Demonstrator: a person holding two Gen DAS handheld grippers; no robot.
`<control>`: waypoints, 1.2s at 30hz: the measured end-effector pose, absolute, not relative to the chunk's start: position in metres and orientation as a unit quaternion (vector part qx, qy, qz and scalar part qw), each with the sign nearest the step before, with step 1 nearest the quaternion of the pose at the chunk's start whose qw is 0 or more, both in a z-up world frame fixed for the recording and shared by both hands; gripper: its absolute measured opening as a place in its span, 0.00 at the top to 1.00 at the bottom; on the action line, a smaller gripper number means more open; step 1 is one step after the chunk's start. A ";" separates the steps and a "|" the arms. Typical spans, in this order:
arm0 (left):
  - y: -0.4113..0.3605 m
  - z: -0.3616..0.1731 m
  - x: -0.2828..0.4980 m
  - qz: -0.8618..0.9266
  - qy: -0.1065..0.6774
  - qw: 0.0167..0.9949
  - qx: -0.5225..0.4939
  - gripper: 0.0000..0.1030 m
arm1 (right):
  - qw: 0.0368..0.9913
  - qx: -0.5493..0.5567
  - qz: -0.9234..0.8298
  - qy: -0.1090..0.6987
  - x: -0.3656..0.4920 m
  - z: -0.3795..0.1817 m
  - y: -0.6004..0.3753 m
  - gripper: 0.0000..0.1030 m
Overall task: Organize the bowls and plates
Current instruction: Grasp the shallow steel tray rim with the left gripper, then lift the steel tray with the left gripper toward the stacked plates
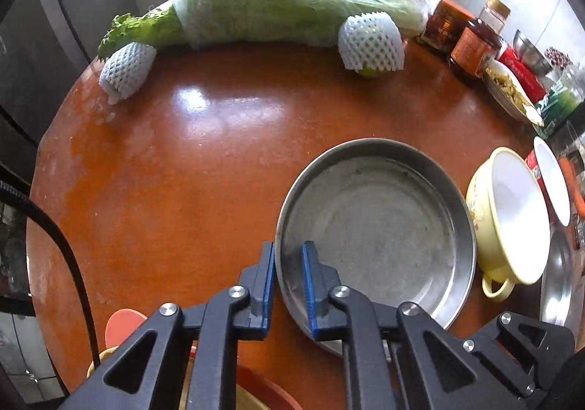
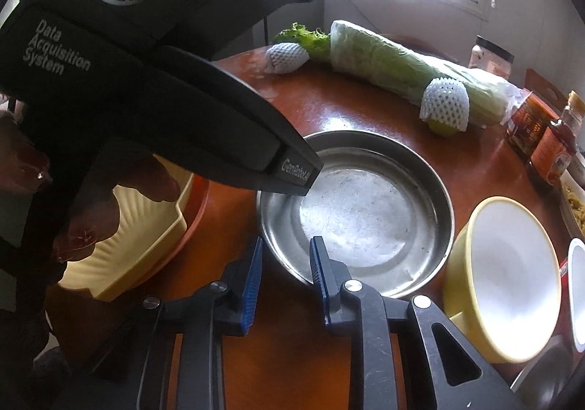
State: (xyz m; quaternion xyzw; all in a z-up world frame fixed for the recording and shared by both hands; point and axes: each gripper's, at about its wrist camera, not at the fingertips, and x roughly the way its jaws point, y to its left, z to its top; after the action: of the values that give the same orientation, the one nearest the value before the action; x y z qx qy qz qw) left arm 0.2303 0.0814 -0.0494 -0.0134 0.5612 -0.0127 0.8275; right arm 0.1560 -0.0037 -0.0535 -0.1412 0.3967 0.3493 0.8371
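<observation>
My left hand-held gripper (image 1: 289, 256) and right hand-held gripper (image 2: 286, 251) each clamp the steel plate's (image 1: 380, 220) near rim, left of the yellow bowl (image 1: 512, 216).

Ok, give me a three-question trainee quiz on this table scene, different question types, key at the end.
1. True or false: the steel pan holds food.
2. Which lies nearest the pan? A yellow bowl; B wrapped cabbage; C sauce jar.
3. Fill in: the left gripper and right gripper each have one finger inside and one outside the pan's ____.
Key: 1 false; 2 A; 3 rim.
</observation>
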 end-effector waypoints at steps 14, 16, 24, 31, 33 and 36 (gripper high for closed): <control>0.068 -0.047 0.201 -0.029 0.556 0.830 0.039 0.90 | 0.819 -0.138 0.381 0.406 0.128 -0.052 -0.005 0.75; 0.061 -0.047 0.195 -0.034 0.556 0.829 0.054 0.90 | 0.816 -0.135 0.387 0.407 0.120 -0.052 -0.007 0.75; 0.038 -0.047 0.177 -0.061 0.542 0.833 0.093 0.90 | 0.820 -0.142 0.383 0.401 0.086 -0.050 -0.015 0.74; 0.035 -0.049 0.176 -0.055 0.536 0.837 0.093 0.90 | 0.851 -0.095 0.331 0.396 0.083 -0.039 -0.057 0.74; 0.035 -0.049 0.176 -0.055 0.535 0.838 0.091 0.90 | 0.863 -0.073 0.304 0.396 0.086 -0.037 -0.075 0.72; 0.037 -0.049 0.176 -0.056 0.534 0.839 0.088 0.90 | 0.874 -0.052 0.267 0.402 0.095 -0.037 -0.094 0.68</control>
State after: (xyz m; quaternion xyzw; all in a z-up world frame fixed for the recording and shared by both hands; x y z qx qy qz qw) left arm 0.1758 0.0366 -0.0492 0.0880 0.5339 -0.0558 0.8391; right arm 0.0945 -0.0943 -0.0372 -0.0524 0.4021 0.2668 0.8743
